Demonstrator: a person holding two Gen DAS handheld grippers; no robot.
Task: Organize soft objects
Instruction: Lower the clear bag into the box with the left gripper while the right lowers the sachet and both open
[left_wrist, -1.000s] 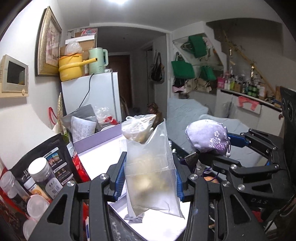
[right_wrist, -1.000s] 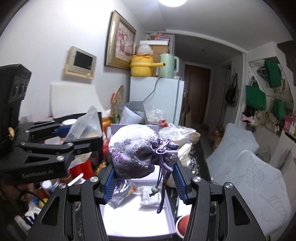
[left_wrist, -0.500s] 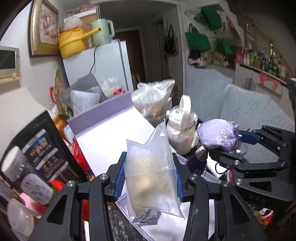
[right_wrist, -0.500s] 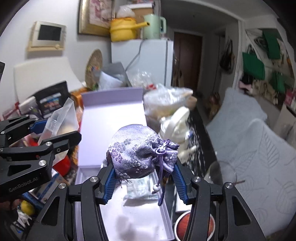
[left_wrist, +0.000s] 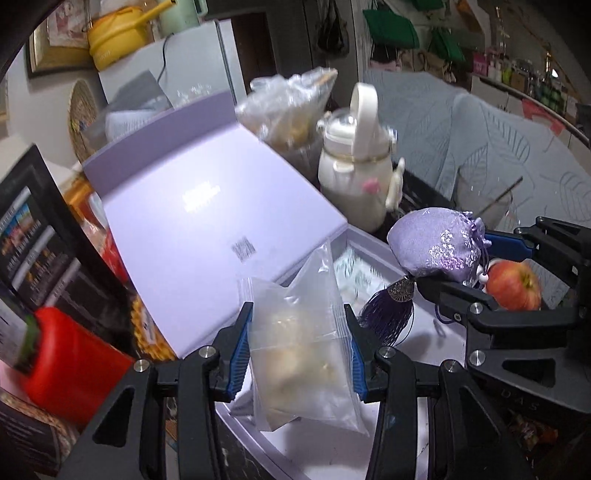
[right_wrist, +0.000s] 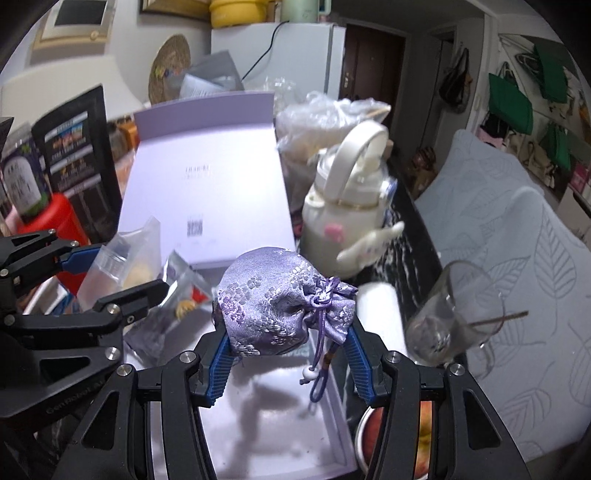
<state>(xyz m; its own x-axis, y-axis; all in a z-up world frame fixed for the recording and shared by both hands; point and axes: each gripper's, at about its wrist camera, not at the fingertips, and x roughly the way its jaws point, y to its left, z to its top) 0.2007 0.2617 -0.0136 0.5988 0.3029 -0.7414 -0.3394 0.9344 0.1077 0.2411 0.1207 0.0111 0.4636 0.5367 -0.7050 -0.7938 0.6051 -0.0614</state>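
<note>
A cream kettle (right_wrist: 347, 206) stands beside a glass cup (right_wrist: 448, 317), with a red apple (left_wrist: 511, 285) nearby.

Left gripper (left_wrist: 299, 345) low at centre, clamped on clear zip bag (left_wrist: 301, 350). Right gripper (left_wrist: 472, 269) at right edge, gripping purple pouch (left_wrist: 434, 247), tassel (left_wrist: 388, 314) dangling over open lavender box (left_wrist: 207, 229). Apple (left_wrist: 513, 284) lower right; white kettle (left_wrist: 356, 173) upper centre.

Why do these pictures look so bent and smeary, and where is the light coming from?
Both views are fisheye, so the edges curve. Left wrist view: the cream kettle-shaped bottle is motion-smeared, and glare sits on the open lilac box lid. Right wrist view: the purple embroidered drawstring pouch casts its shadow below it onto the box floor, so light comes from overhead.
</note>
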